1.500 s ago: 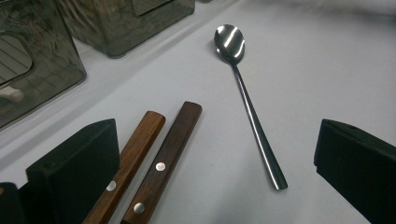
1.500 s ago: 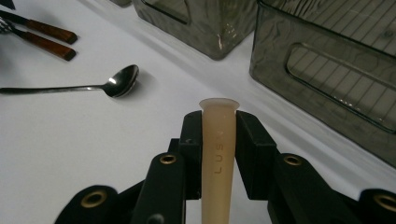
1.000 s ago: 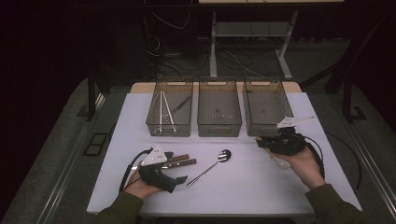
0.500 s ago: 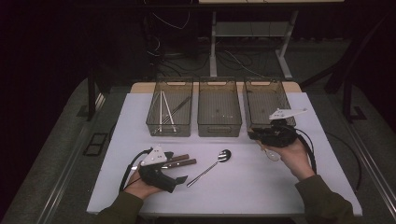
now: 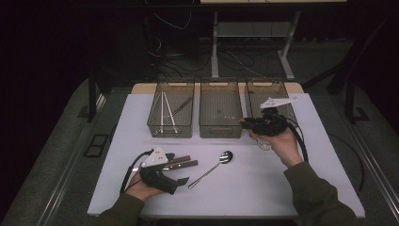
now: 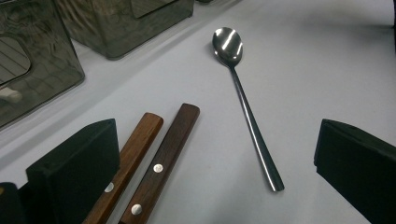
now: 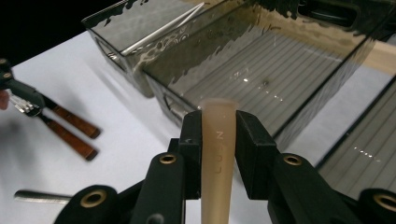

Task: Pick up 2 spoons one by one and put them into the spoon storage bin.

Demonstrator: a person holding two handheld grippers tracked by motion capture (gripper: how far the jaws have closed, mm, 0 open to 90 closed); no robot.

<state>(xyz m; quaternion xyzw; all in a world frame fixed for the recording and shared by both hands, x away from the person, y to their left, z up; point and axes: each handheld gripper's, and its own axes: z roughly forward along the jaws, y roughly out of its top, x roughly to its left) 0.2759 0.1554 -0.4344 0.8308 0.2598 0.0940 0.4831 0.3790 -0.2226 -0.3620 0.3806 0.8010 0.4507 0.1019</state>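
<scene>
A translucent beige handle [image 7: 217,154], long and narrow with faint raised lettering, is sitting clamped between the two black jaws of the right gripper [image 7: 217,140], which is grasping it on both flat sides. In the high view the right gripper [image 5: 263,126] is hovering at the near edge of the middle bin [image 5: 219,133], just left of the right bin [image 5: 249,94], with the person's right hand [image 5: 277,143] wrapping its body; the far end of the held piece is hidden there. Three smoky transparent bins are standing side by side along the far edge of the white table [image 5: 301,188]; the left bin [image 5: 157,127] is holding thin pale sticks [image 5: 164,110], while the middle one is showing a ribbed bare floor. On the near left, the left gripper [image 5: 181,180] is resting on the table with its jaws released and wide apart, nothing between the pads. Two wooden handles [image 6: 154,158] with metal rivets are lying just beside its left jaw, and a steel spoon [image 6: 243,98] is lying between the jaws' line, apart from both, bowl pointing toward the bins. Beyond the table the room is lying dark: grey floor, loose cables [image 5: 235,59], and the white legs of a second table [image 5: 215,47].
</scene>
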